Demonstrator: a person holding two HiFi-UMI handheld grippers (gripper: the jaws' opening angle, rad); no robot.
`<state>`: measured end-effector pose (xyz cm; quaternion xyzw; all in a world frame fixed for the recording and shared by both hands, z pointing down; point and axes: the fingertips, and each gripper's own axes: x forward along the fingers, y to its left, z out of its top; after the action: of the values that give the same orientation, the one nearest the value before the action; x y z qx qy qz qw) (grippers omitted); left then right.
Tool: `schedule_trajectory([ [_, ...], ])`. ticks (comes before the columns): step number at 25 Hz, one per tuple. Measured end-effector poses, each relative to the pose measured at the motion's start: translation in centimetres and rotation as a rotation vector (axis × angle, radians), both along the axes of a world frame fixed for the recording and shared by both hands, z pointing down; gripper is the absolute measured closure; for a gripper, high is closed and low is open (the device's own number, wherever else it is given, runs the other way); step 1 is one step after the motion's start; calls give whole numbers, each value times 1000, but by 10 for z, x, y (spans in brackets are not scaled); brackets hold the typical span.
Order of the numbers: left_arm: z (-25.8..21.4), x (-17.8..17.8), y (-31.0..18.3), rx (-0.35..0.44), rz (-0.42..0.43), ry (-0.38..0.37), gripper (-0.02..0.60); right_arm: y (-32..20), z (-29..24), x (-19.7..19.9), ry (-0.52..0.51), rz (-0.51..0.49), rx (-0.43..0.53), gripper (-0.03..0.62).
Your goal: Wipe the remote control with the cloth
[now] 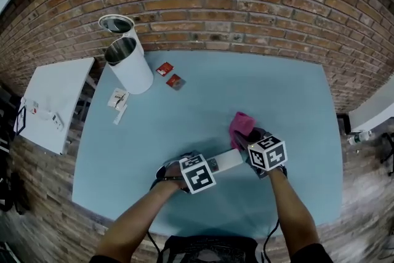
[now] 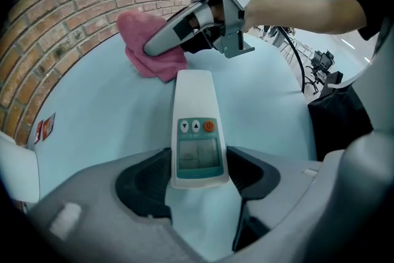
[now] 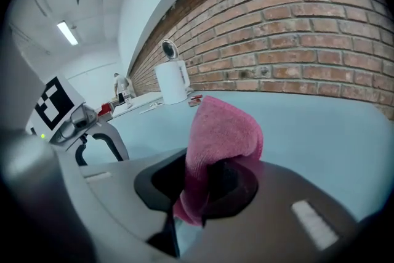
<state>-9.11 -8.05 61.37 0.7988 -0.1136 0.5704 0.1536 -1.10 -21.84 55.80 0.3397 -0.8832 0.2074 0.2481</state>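
Observation:
A white remote control [image 2: 196, 126] with a small screen and an orange button lies lengthwise on the light blue table [image 1: 141, 151]. My left gripper [image 2: 197, 174] is shut on its near end, one pad on each side. In the head view the remote control [image 1: 226, 161] sticks out to the right of the left gripper [image 1: 184, 174]. My right gripper [image 3: 203, 185] is shut on a pink cloth [image 3: 223, 132], which stands up out of the jaws. The cloth [image 2: 148, 53] hangs just beyond the remote's far end, with the right gripper [image 2: 161, 41] over it.
Two white cylindrical containers [image 1: 129, 64] [image 1: 117, 24] stand at the table's far left by the brick wall [image 1: 246, 3]. Two red packets [image 1: 170, 75] and some paper slips [image 1: 118, 99] lie near them. A white side table [image 1: 58, 98] stands left of the table.

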Motion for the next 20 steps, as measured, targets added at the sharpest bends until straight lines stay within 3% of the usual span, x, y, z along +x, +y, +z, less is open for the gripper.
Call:
schedule_trajectory([
  [5, 0, 0, 0, 6, -5, 12, 298, 3, 1, -29, 12, -148, -9, 530],
  [16, 1, -2, 0, 7, -8, 14, 298, 20, 5, -69, -22, -238, -54, 530],
  [20, 0, -4, 0, 9, -20, 17, 298, 24, 7, -80, 15, -282, -39, 530],
])
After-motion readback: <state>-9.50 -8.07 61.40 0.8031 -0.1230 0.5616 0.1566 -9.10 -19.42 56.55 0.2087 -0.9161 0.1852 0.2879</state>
